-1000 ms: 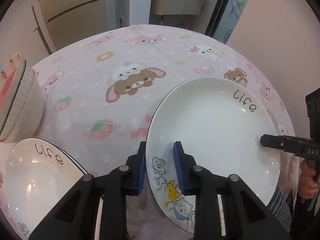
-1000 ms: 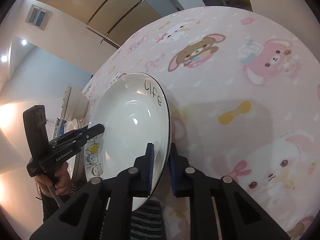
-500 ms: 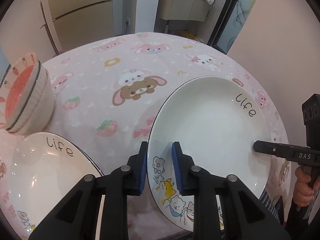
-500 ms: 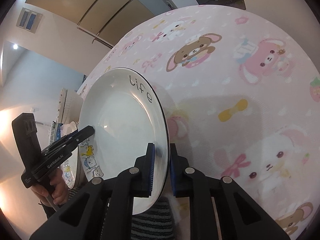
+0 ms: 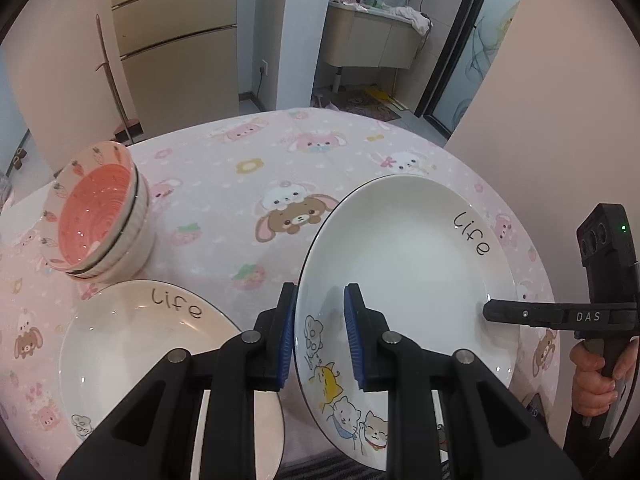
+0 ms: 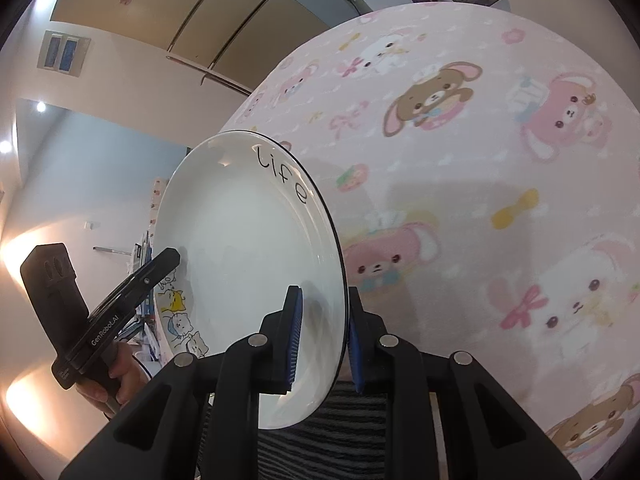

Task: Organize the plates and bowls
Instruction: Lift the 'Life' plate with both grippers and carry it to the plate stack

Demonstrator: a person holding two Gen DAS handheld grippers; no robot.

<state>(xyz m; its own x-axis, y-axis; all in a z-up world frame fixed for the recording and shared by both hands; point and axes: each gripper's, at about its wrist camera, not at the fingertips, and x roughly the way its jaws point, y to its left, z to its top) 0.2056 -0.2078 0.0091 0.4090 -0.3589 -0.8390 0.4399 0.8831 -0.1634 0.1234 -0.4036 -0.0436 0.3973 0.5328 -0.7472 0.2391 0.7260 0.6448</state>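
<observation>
We held one plate [image 5: 404, 280] lifted, both the left gripper [image 5: 320, 336] and right gripper [image 6: 322, 338] clamped on its rim; next we judged it should stack onto the second plate [image 5: 132, 344].

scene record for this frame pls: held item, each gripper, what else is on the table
held item: lifted plate, white with "life" lettering and cat drawings, tilted above the table
left gripper: shut on the plate's rim beside the cat drawings
right gripper: shut on the opposite rim
second plate: same design, lying flat on the tablecloth, left of the held one
bowls: nested stack, pink inside, behind the second plate
stacking: not yet done
</observation>
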